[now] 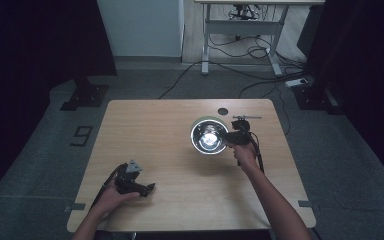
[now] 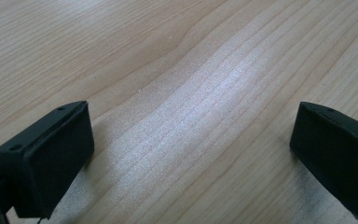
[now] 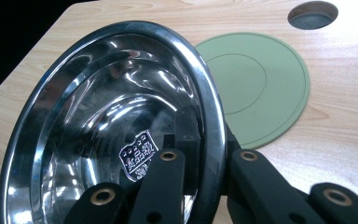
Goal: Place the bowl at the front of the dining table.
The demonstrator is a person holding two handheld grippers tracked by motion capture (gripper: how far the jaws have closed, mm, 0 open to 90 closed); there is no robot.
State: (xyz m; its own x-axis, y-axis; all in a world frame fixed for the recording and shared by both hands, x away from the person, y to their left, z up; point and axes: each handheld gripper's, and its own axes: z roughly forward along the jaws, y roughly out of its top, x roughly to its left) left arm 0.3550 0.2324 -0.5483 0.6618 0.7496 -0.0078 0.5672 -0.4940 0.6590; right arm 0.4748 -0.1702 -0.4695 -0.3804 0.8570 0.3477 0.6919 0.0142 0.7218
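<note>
While the right gripper (image 3: 200,186) clamps its jaws on the rim of a steel bowl (image 3: 107,121), one jaw inside the wall and one outside, the bowl stands tilted, its open mouth turned up toward the high camera and clear of the counter (image 1: 145,125). Just beyond those jaws a round green mat (image 3: 261,84) lies flat, partly hidden behind the bowl's far rim, and farther off is a dark round hole (image 3: 313,14) in the wood. Judging from this, the pickup is done; what seems left is to carry the bowl over the mat, level it and let go. The left gripper (image 1: 147,188) rests low on the near part of the counter, well apart from the bowl; its jaws stand wide with nothing but bare wood grain between them, so it appears to have no part in the work for now.
</note>
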